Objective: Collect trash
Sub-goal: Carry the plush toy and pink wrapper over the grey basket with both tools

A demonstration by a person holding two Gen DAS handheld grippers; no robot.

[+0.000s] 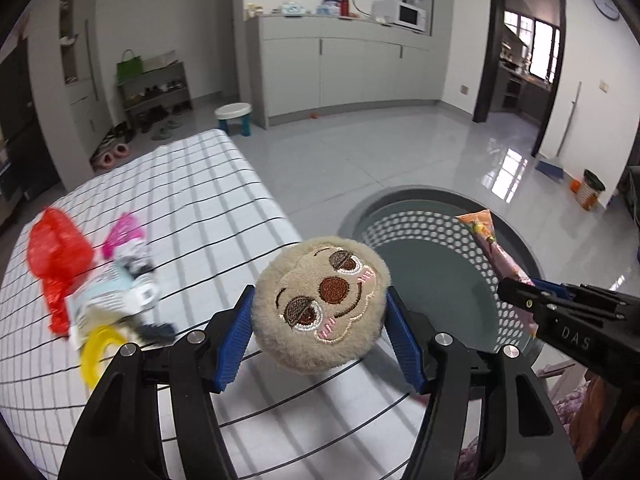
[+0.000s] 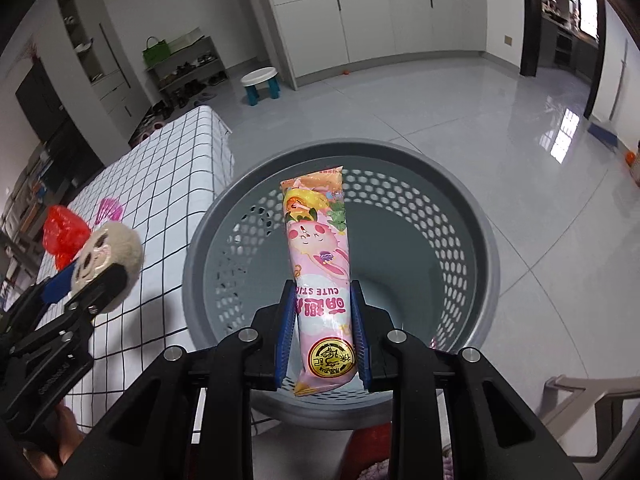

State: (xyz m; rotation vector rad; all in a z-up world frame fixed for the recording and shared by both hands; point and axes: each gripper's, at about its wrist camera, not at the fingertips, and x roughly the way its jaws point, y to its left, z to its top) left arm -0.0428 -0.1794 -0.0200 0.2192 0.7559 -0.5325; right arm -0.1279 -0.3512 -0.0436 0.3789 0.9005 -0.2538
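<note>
My left gripper (image 1: 320,312) is shut on a round beige plush sloth head (image 1: 320,304) and holds it above the checked table's (image 1: 192,208) edge. It also shows in the right wrist view (image 2: 108,260). My right gripper (image 2: 322,308) is shut on a pink snack wrapper (image 2: 320,264) and holds it over the open grey perforated basket (image 2: 452,216). In the left wrist view the wrapper (image 1: 496,252) and the right gripper (image 1: 516,296) hang over the basket (image 1: 424,232). A red plastic bag (image 1: 56,256), a pink wrapper (image 1: 124,232), paper scraps (image 1: 116,292) and a yellow ring (image 1: 96,348) lie on the table.
The basket stands on the shiny tiled floor beside the table. A small white stool (image 1: 234,118) and a shoe rack (image 1: 156,96) stand behind the table. A broom (image 1: 556,160) and a small bin (image 1: 590,188) are at the far right wall.
</note>
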